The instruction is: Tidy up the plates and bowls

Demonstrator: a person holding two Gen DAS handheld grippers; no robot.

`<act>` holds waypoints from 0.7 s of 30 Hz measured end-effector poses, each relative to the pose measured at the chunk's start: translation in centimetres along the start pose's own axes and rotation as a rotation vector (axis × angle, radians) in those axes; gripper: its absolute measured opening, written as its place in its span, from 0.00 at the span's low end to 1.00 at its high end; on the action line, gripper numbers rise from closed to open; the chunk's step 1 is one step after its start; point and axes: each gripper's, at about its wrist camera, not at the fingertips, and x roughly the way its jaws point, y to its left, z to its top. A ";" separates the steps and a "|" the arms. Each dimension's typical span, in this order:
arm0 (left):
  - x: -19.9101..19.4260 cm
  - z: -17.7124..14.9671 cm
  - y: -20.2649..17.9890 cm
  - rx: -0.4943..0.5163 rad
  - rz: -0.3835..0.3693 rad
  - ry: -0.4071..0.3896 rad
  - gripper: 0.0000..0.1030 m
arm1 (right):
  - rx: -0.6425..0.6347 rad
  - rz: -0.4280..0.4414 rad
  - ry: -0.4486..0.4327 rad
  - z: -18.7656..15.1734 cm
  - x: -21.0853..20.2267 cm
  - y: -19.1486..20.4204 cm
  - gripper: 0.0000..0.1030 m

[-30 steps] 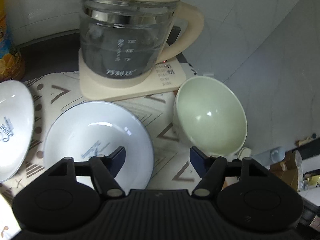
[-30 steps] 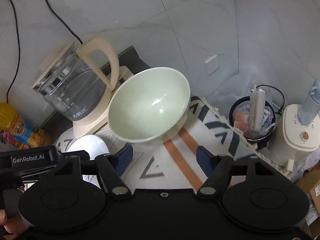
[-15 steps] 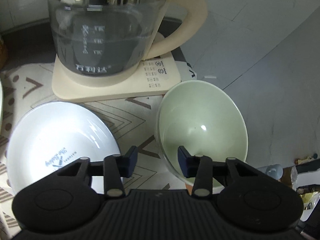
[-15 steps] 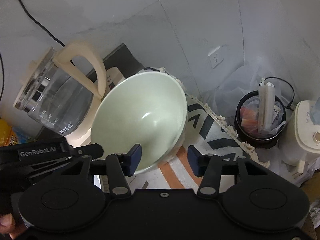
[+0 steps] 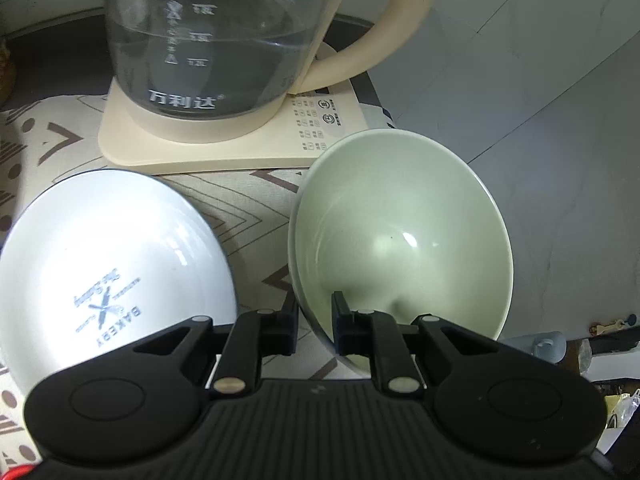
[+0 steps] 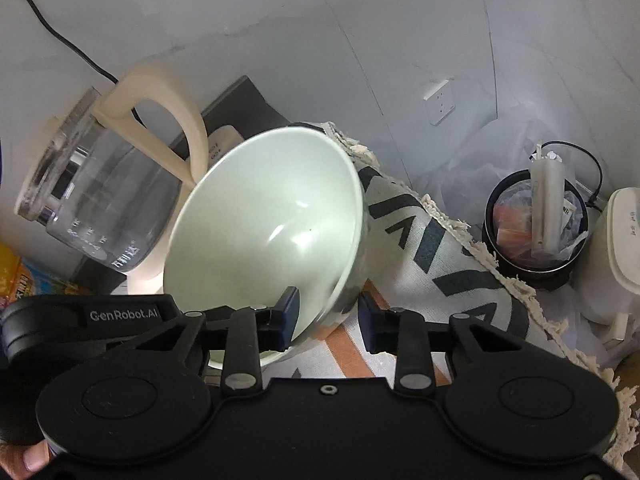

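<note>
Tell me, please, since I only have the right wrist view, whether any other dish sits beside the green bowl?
Observer: Yes, a white plate printed BAKERY lies on the mat beside the green bowl, not touching it.
Operator: What is the left gripper doing?
Observer: Its fingers straddle the bowl's near rim, one inside, one outside, closed on it.
Operator: And the kettle base?
Observer: Its front corner meets the bowl's far rim; I cannot tell whether they touch.
</note>
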 end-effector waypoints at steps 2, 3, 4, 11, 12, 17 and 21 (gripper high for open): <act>-0.6 -0.3 0.1 -0.001 0.000 -0.004 0.14 | -0.006 0.013 -0.013 -0.2 -0.6 0.2 0.30; -1.0 -0.5 0.2 -0.001 0.000 -0.007 0.14 | -0.009 0.017 -0.017 -0.3 -0.9 0.3 0.30; -1.3 -0.6 0.3 -0.001 -0.002 -0.010 0.14 | -0.011 0.019 -0.020 -0.5 -1.2 0.6 0.30; -4.0 -1.2 0.8 0.000 -0.016 -0.041 0.14 | -0.020 0.036 -0.052 -1.3 -3.3 1.6 0.30; -4.5 -1.3 0.9 -0.001 -0.018 -0.047 0.14 | -0.020 0.040 -0.054 -1.4 -3.6 1.8 0.30; -6.8 -2.1 1.5 -0.005 -0.025 -0.072 0.14 | -0.042 0.058 -0.073 -1.9 -5.5 2.9 0.30; -8.3 -2.8 1.8 -0.002 -0.032 -0.088 0.14 | -0.054 0.069 -0.085 -2.4 -6.8 3.5 0.30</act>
